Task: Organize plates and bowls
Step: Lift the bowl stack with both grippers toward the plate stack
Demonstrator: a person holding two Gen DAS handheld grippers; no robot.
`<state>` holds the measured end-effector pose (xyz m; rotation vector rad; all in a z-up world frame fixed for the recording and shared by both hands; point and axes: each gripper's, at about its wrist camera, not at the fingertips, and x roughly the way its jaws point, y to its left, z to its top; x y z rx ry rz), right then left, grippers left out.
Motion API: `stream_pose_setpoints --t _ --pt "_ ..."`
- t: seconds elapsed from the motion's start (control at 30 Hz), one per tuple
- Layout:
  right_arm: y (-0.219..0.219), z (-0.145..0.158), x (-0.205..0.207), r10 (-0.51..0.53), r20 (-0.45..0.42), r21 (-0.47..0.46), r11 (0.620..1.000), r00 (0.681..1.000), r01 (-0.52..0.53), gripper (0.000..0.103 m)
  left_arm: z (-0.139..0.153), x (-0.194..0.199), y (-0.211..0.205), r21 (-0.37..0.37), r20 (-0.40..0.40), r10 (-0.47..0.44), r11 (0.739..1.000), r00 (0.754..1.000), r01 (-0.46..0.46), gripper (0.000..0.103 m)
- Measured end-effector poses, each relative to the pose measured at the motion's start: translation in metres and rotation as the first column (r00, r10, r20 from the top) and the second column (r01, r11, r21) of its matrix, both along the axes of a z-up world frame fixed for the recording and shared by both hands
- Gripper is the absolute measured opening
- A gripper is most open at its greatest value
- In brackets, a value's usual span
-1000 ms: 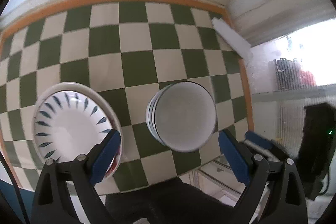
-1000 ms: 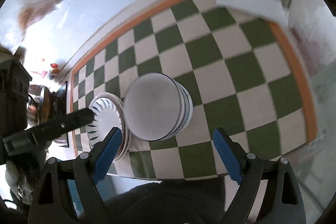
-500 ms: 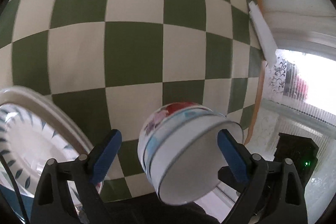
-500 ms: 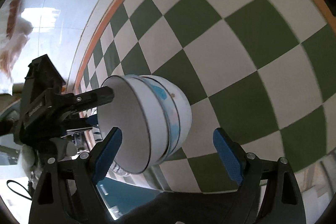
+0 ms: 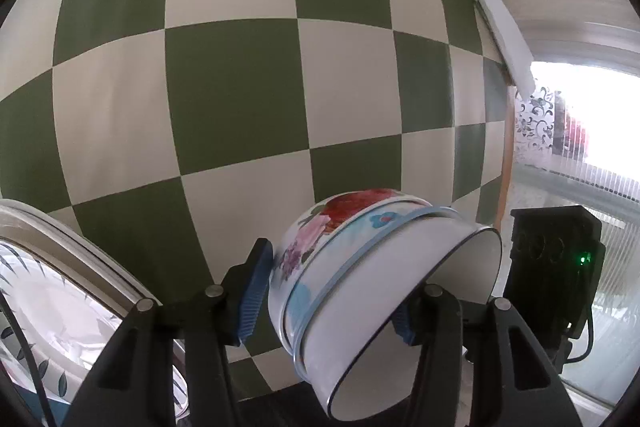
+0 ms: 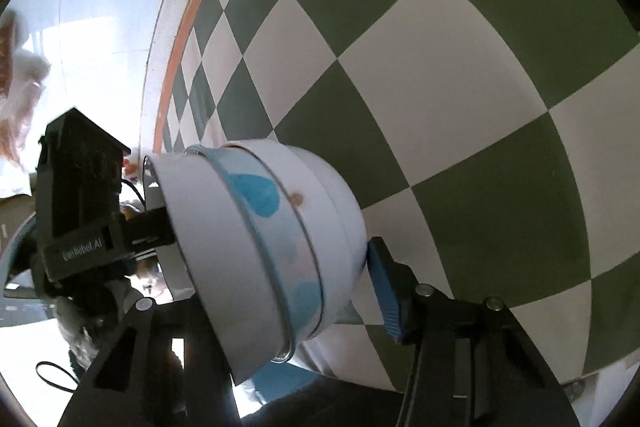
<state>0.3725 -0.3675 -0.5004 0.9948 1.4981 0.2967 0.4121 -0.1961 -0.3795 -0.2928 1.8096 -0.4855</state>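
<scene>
A stack of nested bowls [image 5: 360,279] with flower and blue prints sits on the green and cream checked cloth [image 5: 240,75]. My left gripper [image 5: 328,295] has closed on it, one blue pad on each side. The stack also shows in the right wrist view [image 6: 272,251], where my right gripper [image 6: 280,291] has its right pad against the lowest bowl; its left pad is hidden behind the stack. A plate with dark leaf marks [image 5: 52,315] lies on larger plates at the lower left of the left wrist view.
The cloth has an orange border [image 6: 188,23] along the table's far edge by a white wall. A white strip [image 5: 504,27] lies at the cloth's right edge. The other gripper's black body shows in each view [image 5: 556,267] [image 6: 84,211].
Both grippers moved down and in from high above the table. Their jaws narrowed from wide open to close around the bowl stack.
</scene>
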Motion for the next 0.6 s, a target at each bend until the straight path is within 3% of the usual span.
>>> stream_pose_setpoints --t 0.13,0.6 --pt "0.006 0.002 0.002 0.041 0.029 -0.016 0.999 0.999 -0.040 0.052 0.005 -0.004 -0.001 0.023 0.041 -0.010 1.000 0.999 0.009 0.049" --pt "0.013 0.008 0.005 0.137 0.011 0.011 0.990 0.990 -0.137 0.050 0.023 -0.010 0.019 0.025 0.070 0.074 0.997 0.995 -0.076 0.049"
